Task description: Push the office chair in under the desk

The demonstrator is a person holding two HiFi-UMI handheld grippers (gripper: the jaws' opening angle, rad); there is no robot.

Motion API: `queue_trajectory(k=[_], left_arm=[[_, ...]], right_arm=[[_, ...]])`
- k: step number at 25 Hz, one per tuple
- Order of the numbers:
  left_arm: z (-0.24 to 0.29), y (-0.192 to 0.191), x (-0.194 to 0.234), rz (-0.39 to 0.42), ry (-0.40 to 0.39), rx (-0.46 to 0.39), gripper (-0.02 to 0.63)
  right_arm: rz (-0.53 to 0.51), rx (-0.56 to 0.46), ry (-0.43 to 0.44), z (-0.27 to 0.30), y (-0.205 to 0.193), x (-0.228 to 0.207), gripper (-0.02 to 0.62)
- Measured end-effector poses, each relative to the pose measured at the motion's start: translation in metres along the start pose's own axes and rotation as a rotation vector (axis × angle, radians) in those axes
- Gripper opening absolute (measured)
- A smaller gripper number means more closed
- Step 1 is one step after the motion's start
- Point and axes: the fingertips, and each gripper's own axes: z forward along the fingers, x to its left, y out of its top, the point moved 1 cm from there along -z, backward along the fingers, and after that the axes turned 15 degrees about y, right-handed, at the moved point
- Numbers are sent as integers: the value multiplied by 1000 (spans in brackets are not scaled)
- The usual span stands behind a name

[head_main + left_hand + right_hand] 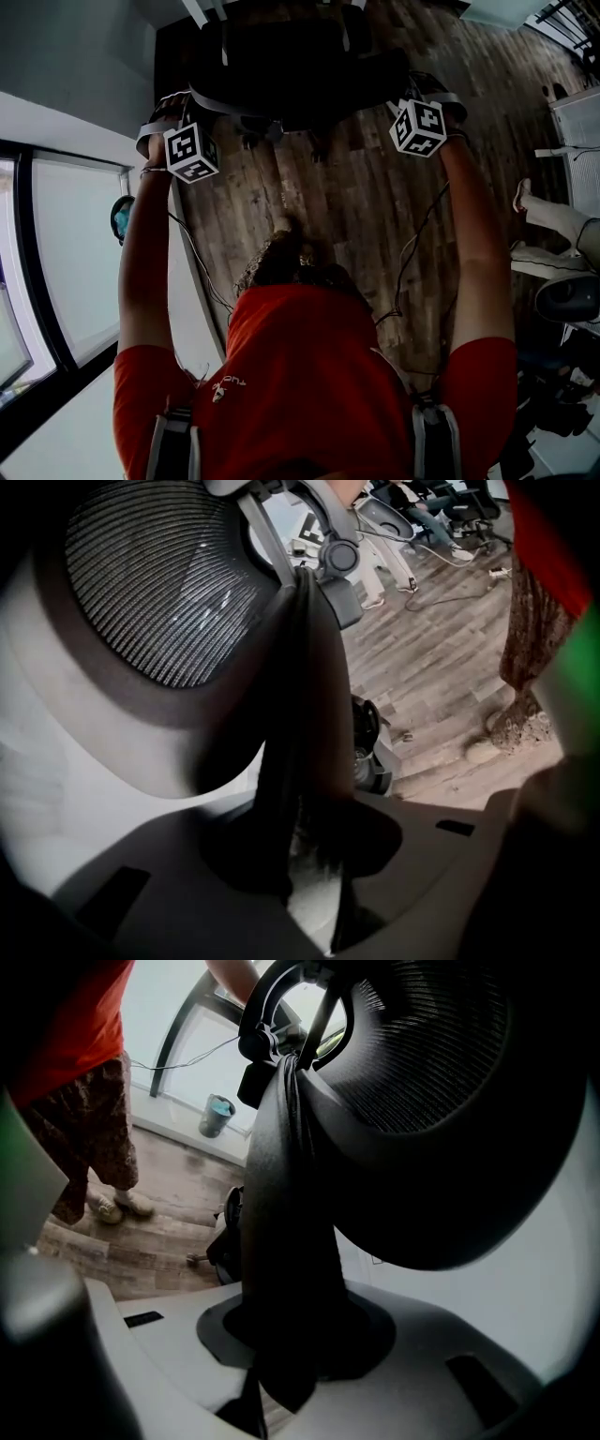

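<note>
The black office chair (300, 66) stands at the top of the head view, its mesh backrest (159, 583) towards me. My left gripper (173, 108) is at the backrest's left edge and my right gripper (429, 92) at its right edge. In the left gripper view the dark backrest rim (305, 714) runs down between the grey jaws of the left gripper (309, 855), which are shut on it. The right gripper (291, 1335) holds the opposite rim (286, 1204) the same way. The desk is not clearly in view.
A wooden floor (366, 216) lies under the chair. A glass wall (66, 262) runs along the left with a teal bin (217, 1115) beside it. Another person's legs (553, 220) and a white cabinet (577, 112) are at the right. More chairs (375, 527) stand further off.
</note>
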Motion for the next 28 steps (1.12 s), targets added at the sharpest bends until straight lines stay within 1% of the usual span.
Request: queue_trajectory(k=[10,15,28], left_arm=[[78,-9,33,-3,26,-5,110],[125,-15,55,-13,38,7,115],[249,-28,107,-17,29,20,115]], right_arm=[[0,0,4,43,-20,-70,114],[-4,-4,5,70,-32,-115,114],[-14,-7,7,139,-66,-232,114]])
